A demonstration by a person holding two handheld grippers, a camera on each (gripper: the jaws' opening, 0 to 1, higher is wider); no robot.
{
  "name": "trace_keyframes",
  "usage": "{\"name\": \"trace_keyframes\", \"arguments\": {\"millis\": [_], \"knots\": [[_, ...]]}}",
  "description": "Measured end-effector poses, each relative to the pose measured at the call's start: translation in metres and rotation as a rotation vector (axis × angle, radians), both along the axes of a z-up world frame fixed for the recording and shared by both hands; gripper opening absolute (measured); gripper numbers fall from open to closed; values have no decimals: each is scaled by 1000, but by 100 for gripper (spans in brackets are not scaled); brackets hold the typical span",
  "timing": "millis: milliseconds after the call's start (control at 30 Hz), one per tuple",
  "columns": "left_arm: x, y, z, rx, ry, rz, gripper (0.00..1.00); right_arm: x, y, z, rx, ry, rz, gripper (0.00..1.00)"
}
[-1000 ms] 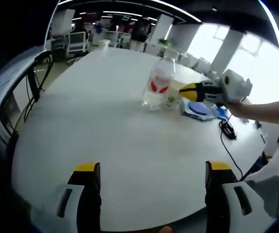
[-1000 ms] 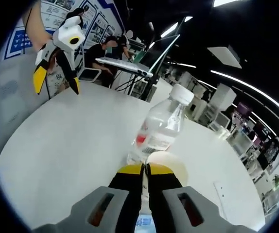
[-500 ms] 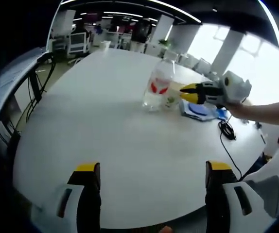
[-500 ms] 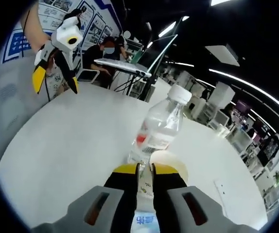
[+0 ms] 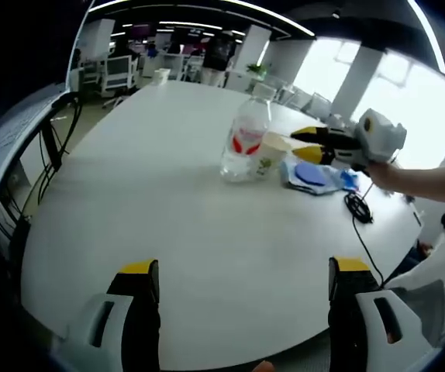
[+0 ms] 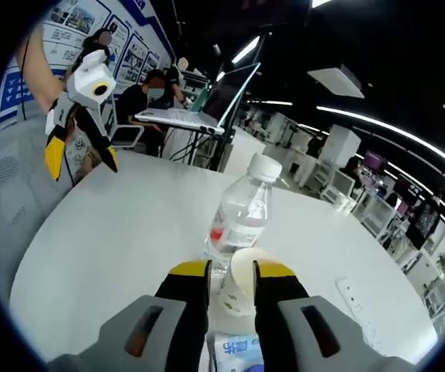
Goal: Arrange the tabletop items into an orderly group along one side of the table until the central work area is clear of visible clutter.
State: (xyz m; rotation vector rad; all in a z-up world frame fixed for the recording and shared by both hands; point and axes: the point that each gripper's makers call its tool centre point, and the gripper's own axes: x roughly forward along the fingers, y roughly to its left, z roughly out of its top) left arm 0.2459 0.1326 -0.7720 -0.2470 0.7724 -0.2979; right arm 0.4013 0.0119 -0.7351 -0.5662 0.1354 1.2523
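Observation:
A clear water bottle (image 5: 242, 143) with a red label and white cap stands on the round white table (image 5: 168, 225). A pale paper cup (image 5: 267, 155) stands touching its right side. A blue-and-white packet (image 5: 312, 174) lies just right of the cup. My right gripper (image 5: 298, 143) hovers over the packet, open, tips just short of the cup. In the right gripper view the cup (image 6: 238, 283) shows in the gap of my right gripper (image 6: 232, 271), the bottle (image 6: 238, 213) behind it. My left gripper (image 5: 244, 270) is wide open above the near table edge, holding nothing.
A black cable (image 5: 360, 211) coils right of the packet and trails off the table edge. A white strip-like object (image 6: 358, 298) lies on the table to the right. My left gripper (image 6: 75, 151) hangs at upper left in a hand. Chairs and desks stand beyond.
My right gripper's jaws have parted from shut to open in front of the cup. Both cameras shifted slightly; the bottle, cup and packet stay in place.

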Motion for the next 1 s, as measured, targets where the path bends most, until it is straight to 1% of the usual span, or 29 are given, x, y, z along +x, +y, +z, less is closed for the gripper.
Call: {"name": "trace_keyframes", "arguments": {"millis": [33, 100, 200, 267, 300, 333, 367, 500, 667, 733, 767, 833, 1000], "knots": [[1, -1, 0, 0, -1, -4, 87, -2, -3, 0, 5, 14, -10, 21], [3, -3, 1, 0, -4, -15, 87, -5, -8, 1, 5, 17, -22, 24], [5, -7, 4, 1, -11, -35, 88, -9, -18, 0, 7, 39, -54, 28], [7, -9, 5, 0, -14, -47, 88, -10, -26, -2, 10, 72, -90, 32], [8, -10, 5, 2, -16, -54, 88, -11, -29, -2, 8, 63, -92, 33], [8, -11, 5, 4, -18, -61, 88, -12, -34, -2, 7, 67, -107, 34], [9, -11, 6, 6, -21, -66, 88, -13, -37, -1, 12, 83, -127, 35], [12, -16, 8, 3, -27, -92, 89, -17, -54, 4, 24, 93, -177, 38], [16, -23, 11, 2, -37, -131, 89, -23, -77, 8, 20, 103, -233, 40], [17, -25, 12, 1, -43, -147, 89, -26, -89, 8, 10, 95, -255, 40], [17, -27, 12, 0, -44, -157, 89, -27, -97, 7, 7, 101, -276, 41], [17, -30, 12, 5, -45, -178, 89, -29, -106, 10, 15, 101, -300, 41], [18, -37, 16, -2, -55, -212, 90, -40, -135, 7, 18, 131, -383, 45]]}}
